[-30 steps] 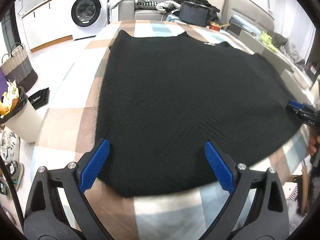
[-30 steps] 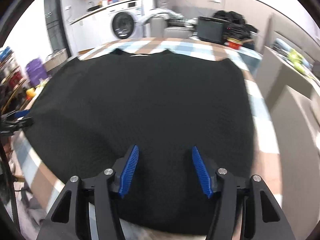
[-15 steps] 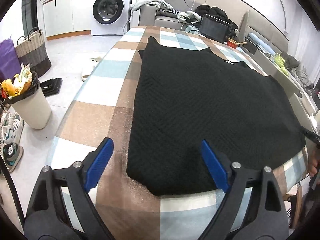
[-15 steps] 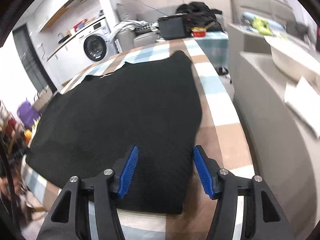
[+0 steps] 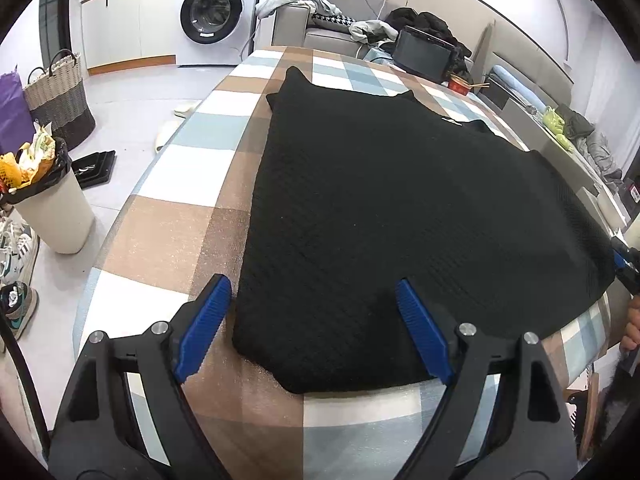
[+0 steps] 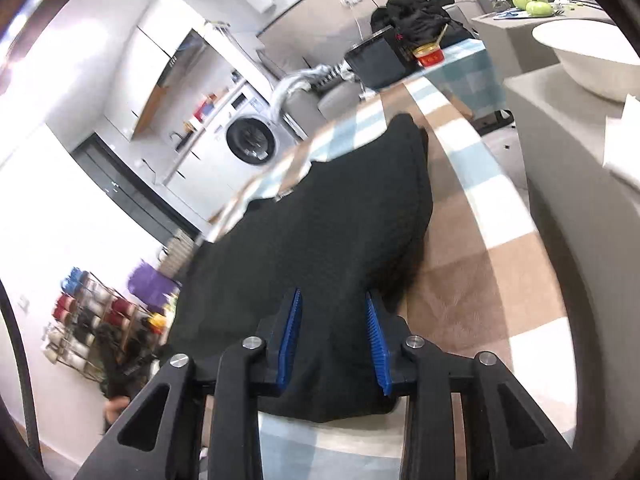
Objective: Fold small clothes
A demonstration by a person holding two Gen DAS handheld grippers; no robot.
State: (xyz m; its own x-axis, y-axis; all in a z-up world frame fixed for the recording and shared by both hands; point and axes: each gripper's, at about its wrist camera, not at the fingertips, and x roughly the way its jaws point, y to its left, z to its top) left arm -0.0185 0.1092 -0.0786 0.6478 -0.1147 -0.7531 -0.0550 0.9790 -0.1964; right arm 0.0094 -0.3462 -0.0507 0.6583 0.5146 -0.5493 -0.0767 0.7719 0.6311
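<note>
We have the black top [image 5: 400,216] spread flat on the checked table [image 5: 176,240], laid out so that each near corner sits within reach of one hand; its hem runs along the near edge and its neckline and shoulder points lie at the far end, toward the washer [image 5: 212,12], so its long axis runs straight away from us down the table.

Our left gripper [image 5: 316,328] hangs over the near left corner of the hem with its jaws spread wide and nothing pinched; one blue pad is over bare cloth of the table, the other over the knit, so the corner lies between them, ready to be taken but not yet touched as far as we can judge.

Our right gripper [image 6: 334,340] is rolled over at the near right corner, and its jaws have just been closing; the fabric bunches up between the pads [image 6: 290,344] and lifts into a ridge along the right edge, which suggests a hold is forming; the view is tilted and dark there, so we cannot tell whether the pads truly press the knit or merely straddle it.

We judge the fold has not begun; both hands are stationed at the hem because lifting the two corners together should carry the bottom toward the neckline evenly.
</note>
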